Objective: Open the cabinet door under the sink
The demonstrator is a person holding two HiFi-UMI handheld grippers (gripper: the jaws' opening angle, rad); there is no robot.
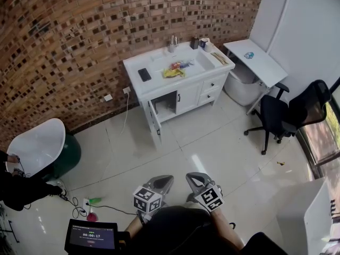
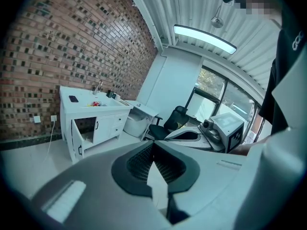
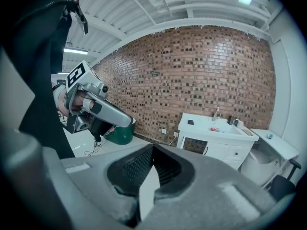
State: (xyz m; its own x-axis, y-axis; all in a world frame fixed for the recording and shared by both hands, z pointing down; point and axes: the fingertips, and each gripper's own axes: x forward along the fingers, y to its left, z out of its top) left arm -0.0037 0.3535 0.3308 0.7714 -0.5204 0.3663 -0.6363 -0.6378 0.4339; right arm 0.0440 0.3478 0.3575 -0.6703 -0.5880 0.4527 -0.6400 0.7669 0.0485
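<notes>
Your left tongs (image 1: 160, 183) and right tongs (image 1: 195, 180) sit side by side at the bottom of the head view, close to your body and above the tiled floor (image 1: 212, 142). Each pair is clenched: the tips meet, and nothing sits between them. Both pairs are well apart from the cabinet.

The sink cabinet (image 1: 189, 97) stands against the brick wall (image 1: 79, 36), across the floor from you. The cabinet door (image 1: 154, 120) under the sink (image 1: 159, 61) is on the cabinet's left side as you face it. It stands open, angled outward toward you, and the compartment (image 1: 166, 108) behind it is exposed. Two drawers (image 1: 213, 83) on the cabinet's right side are closed.

On the worktop (image 1: 139, 89), a dark phone (image 1: 144, 74) lies flat to the left of the sink. Colourful items (image 1: 177, 69) lie in the basin. A black office chair (image 1: 289, 113) stands on the floor to the right of the cabinet, apart from it.
</notes>
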